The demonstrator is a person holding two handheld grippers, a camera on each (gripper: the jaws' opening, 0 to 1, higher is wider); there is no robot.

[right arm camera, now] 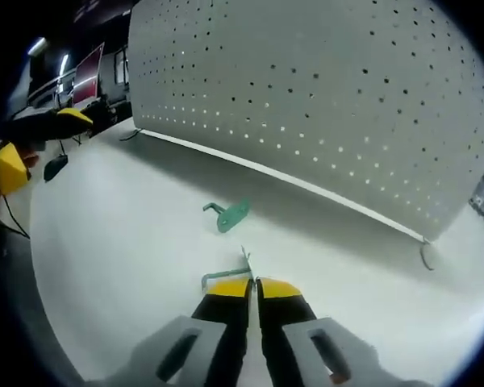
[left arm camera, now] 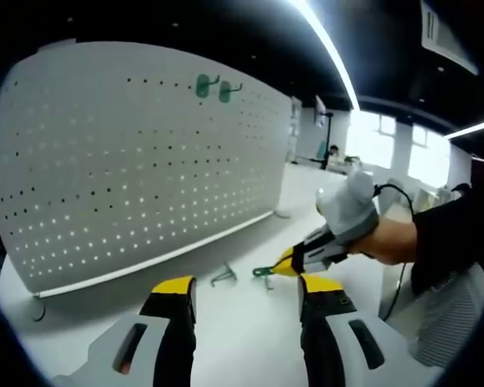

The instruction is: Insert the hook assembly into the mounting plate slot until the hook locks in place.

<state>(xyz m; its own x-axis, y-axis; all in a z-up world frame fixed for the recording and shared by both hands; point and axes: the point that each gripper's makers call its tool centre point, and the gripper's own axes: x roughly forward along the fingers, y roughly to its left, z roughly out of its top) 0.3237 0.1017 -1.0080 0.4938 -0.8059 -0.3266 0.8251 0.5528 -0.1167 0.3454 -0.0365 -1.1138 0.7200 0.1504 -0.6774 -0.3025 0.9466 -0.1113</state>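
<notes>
Right tool (right arm camera: 252,284) clamped on green hook (right arm camera: 228,272), left tool (left arm camera: 246,284) apart, pegboard (right arm camera: 323,89) behind

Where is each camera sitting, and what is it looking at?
Left gripper view: rides on the left tongs, open, facing the pegboard with two green hooks hung on it; the right tongs and a person's hand come in from the right.
Right gripper view: rides on the right tongs, shut on a green hook, looking over the white table at the pegboard.
Shared: pegboard, table, loose hook, held hook.
</notes>
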